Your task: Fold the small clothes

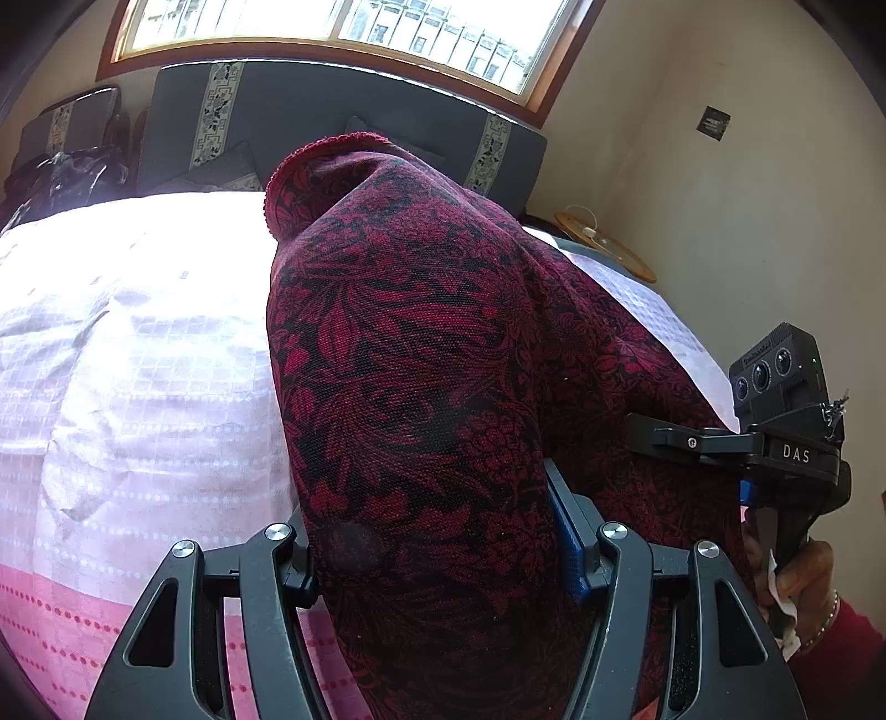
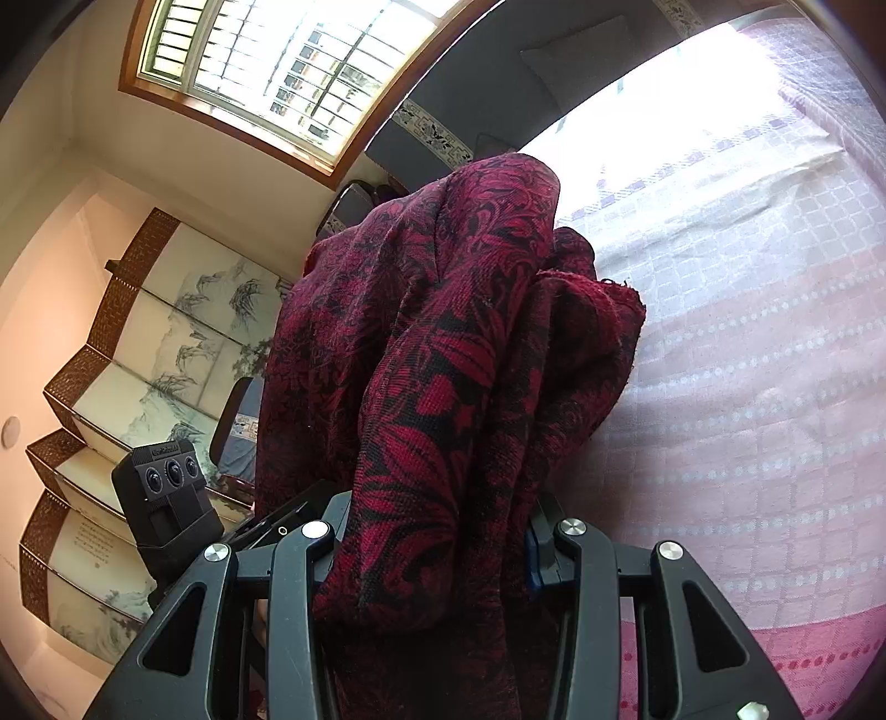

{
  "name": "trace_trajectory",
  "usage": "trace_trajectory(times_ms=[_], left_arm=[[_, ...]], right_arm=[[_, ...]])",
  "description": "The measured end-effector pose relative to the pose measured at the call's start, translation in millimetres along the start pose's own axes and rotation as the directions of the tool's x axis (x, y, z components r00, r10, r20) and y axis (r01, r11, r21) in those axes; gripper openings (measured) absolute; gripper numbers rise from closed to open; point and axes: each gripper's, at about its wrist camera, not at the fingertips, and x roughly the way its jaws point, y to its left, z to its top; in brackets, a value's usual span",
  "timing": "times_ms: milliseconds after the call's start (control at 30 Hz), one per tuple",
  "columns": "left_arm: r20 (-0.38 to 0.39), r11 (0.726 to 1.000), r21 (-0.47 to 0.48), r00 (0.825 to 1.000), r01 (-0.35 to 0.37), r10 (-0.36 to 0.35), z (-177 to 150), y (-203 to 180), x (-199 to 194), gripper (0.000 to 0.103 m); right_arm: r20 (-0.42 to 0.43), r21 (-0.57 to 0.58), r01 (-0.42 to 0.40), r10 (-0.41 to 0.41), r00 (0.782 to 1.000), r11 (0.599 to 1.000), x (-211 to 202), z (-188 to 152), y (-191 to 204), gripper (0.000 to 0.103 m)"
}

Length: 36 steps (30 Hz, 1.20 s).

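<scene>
From the left wrist camera, the black plastic left gripper (image 1: 437, 554) has its jaws clamped on a dark red knitted garment with a black leaf-and-flower pattern (image 1: 421, 354). The cloth is thick and coarse-woven; it rises from between the fingers in a tall rounded hump, ending in a scalloped crimson edge at the top. It hangs above a pale pink bedspread of woven squares and dotted rows (image 1: 138, 360), which turns deeper pink near the bottom. Behind stands a grey padded headboard with patterned cream bands (image 1: 310, 111) under a wood-framed window (image 1: 343, 27). At right the other black hand-held gripper unit with three small lenses (image 1: 775, 399) shows, gripped by a hand (image 1: 797, 576) wearing a beaded bracelet.

From the right wrist camera, the black right gripper (image 2: 432, 554) is likewise closed on the same garment (image 2: 443, 343), bunched in heavy vertical folds with a frayed plain-red inner layer at right. The bedspread (image 2: 747, 387) lies beyond it. At left stands a folding screen painted with ink landscapes and edged in brown lattice (image 2: 138, 376).
</scene>
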Motion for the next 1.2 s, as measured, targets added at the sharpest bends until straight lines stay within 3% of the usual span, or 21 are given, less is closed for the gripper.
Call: trace_trajectory(times_ms=[233, 467, 600, 767, 833, 933, 1033, 1100, 1200], left_arm=[[0.004, 0.997, -0.061, 0.999, 0.052, -0.052, -7.2, 13.9, 4.7, 0.064], [0.036, 0.984, -0.127, 0.992, 0.126, -0.122, -11.6, 27.8, -1.4, 0.069], [0.076, 0.989, -0.121, 0.994, 0.083, -0.074, -13.0, 22.8, -21.0, 0.069], [0.121, 0.996, -0.086, 0.993, 0.014, -0.004, -14.3, 7.7, -39.6, 0.069], [0.161, 0.994, -0.103, 0.987, 0.028, -0.011, -13.6, 6.9, -46.5, 0.069], [0.247, 0.989, -0.129, 0.968, 0.069, -0.036, -16.9, 5.0, -57.7, 0.069], [0.312, 0.986, -0.122, 0.947, 0.113, -0.07, -17.0, -3.0, -67.9, 0.069], [0.326, 0.99, -0.084, 0.942, 0.112, -0.079, -15.8, -14.4, -70.6, 0.069], [0.258, 0.999, -0.006, 0.965, 0.053, -0.05, -14.7, -33.0, -55.7, 0.07]], right_arm=[[-0.011, -0.026, 0.032, -0.032, 0.999, 0.999, -0.7, 2.8, 2.4, 0.045], [0.051, -0.034, 0.048, -0.046, 0.998, 0.998, -25.1, 10.6, 2.1, 0.049], [0.098, -0.029, 0.043, -0.04, 0.994, 0.999, -44.2, 18.6, 1.7, 0.049], [0.165, 0.007, -0.039, 0.037, 0.986, 0.999, -70.8, 29.9, -7.5, 0.05], [0.14, 0.02, -0.065, 0.061, 0.988, 0.998, -67.7, 34.9, -8.6, 0.05], [0.067, -0.01, -0.025, 0.026, 0.997, 1.0, -47.7, 38.8, 0.2, 0.05], [-0.007, -0.042, 0.056, -0.056, 0.998, 0.998, -22.0, 38.5, 7.6, 0.025], [-0.025, -0.045, 0.06, -0.061, 0.998, 0.997, -14.8, 35.7, 9.2, 0.018], [0.013, -0.08, 0.044, -0.043, 0.999, 0.996, -24.0, 31.1, 19.6, 0.014]])
